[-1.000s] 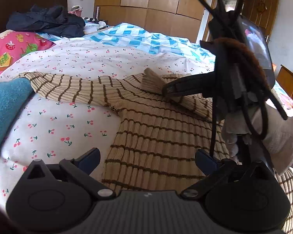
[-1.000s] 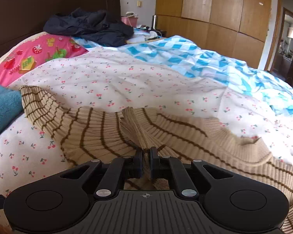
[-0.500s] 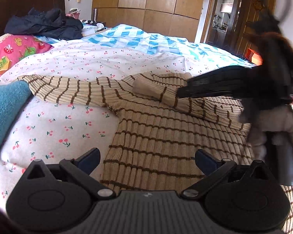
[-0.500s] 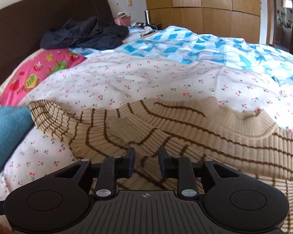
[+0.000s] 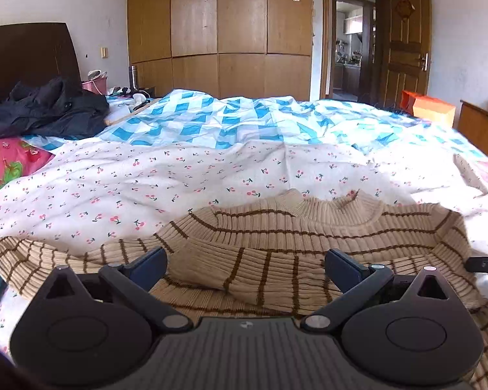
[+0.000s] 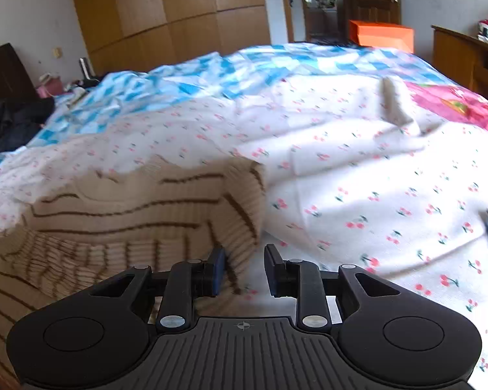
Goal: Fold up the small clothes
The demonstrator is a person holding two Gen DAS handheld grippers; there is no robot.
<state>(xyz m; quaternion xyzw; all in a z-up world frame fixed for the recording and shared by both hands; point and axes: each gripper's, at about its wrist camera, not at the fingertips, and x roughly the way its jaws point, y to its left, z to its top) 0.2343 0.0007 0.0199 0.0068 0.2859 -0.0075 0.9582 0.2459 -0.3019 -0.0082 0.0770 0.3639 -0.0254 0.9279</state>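
- Two grippers, both gaping, holding nothing: my left gripper (image 5: 245, 265) wide over the striped sweater (image 5: 276, 237) at lower centre; right gripper (image 6: 244, 268) partly open at its folded right edge.
- Bare cherry-print sheet (image 6: 358, 178) fills the right of the frame.
- Since a second ago, my right fingers have let go of the sleeve, which now lies folded across the body.

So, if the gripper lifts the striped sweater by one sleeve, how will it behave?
The striped sweater is probably floppy: its folded sleeve drapes over the body and follows the bed's bumps. The ribbed knit looks thick, so it may sag and stretch. It likely will not slip on the cherry-print sheet.
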